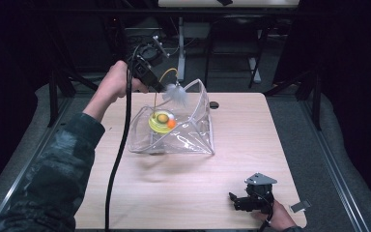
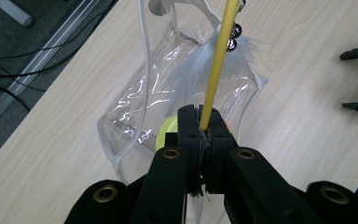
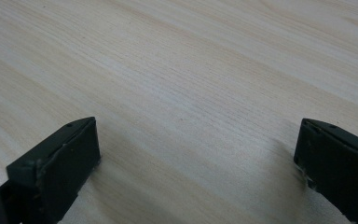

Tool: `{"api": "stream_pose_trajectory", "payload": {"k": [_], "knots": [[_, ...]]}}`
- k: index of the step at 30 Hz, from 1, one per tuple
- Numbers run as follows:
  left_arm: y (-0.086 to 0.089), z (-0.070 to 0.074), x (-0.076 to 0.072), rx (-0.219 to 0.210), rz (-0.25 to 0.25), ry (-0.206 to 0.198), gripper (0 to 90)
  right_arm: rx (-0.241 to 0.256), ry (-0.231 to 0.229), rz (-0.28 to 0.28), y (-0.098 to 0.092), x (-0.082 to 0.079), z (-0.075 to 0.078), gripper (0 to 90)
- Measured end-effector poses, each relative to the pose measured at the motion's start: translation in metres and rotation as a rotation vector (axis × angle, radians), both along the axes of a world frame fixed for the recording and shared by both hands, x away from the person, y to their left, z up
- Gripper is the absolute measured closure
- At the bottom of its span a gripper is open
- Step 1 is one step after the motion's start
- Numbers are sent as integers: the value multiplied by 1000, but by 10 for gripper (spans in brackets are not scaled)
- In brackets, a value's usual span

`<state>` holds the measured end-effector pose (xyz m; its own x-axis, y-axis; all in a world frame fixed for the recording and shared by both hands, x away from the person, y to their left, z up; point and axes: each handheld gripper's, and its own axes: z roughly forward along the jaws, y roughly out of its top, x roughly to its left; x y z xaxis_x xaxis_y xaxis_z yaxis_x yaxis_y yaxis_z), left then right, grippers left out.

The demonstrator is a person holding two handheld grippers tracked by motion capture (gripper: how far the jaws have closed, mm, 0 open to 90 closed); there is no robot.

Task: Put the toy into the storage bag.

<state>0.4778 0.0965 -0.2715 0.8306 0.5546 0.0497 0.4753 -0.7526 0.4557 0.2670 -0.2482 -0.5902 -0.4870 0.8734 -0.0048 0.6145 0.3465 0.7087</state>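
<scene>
My left gripper (image 1: 160, 86) is up in the air over the far left part of the desk (image 1: 232, 145), and my left hand (image 1: 113, 87) holds it there. It is pinched tight on a thin yellow stick (image 2: 216, 65). In the left gripper view the stick runs up from between the two black jaws, and a white fluffy feather (image 2: 200, 65) sits at its far end with two small shiny bells (image 2: 234, 37) next to it. The feather (image 1: 176, 94) hangs right over the open top of a clear plastic bag (image 1: 193, 135). The bag sits on the desk with its mouth held wide, and I can see through its sides. Inside it, at the bottom, lies a yellow ring (image 1: 160, 123) with a dark green ball in it and a small orange ball (image 1: 171, 124) touching it. My right gripper (image 1: 233, 199) is far from the bag, low at the near right part of the desk, with my right hand (image 1: 278, 217) behind it. Its jaws are spread wide and hold nothing. In the right gripper view I see bare wood between them. A black cable (image 1: 118, 154) trails from the left gripper toward me.
</scene>
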Motion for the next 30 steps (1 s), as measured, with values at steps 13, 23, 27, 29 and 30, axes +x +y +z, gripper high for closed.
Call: {"api": "stream_pose_trajectory", "payload": {"k": [13,23,27,29,30], "knots": [[-7,-24,7,14,6,33,883,-2,1,0,0,0,0,0],[-9,-61,14,8,2,87,883,8,2,1,0,0,0,0],[-11,-76,17,14,0,112,883,14,1,2,0,0,0,0],[-13,-81,18,12,0,124,883,12,2,2,0,0,0,0],[-14,-83,19,9,0,133,883,13,1,2,0,0,0,0]]}}
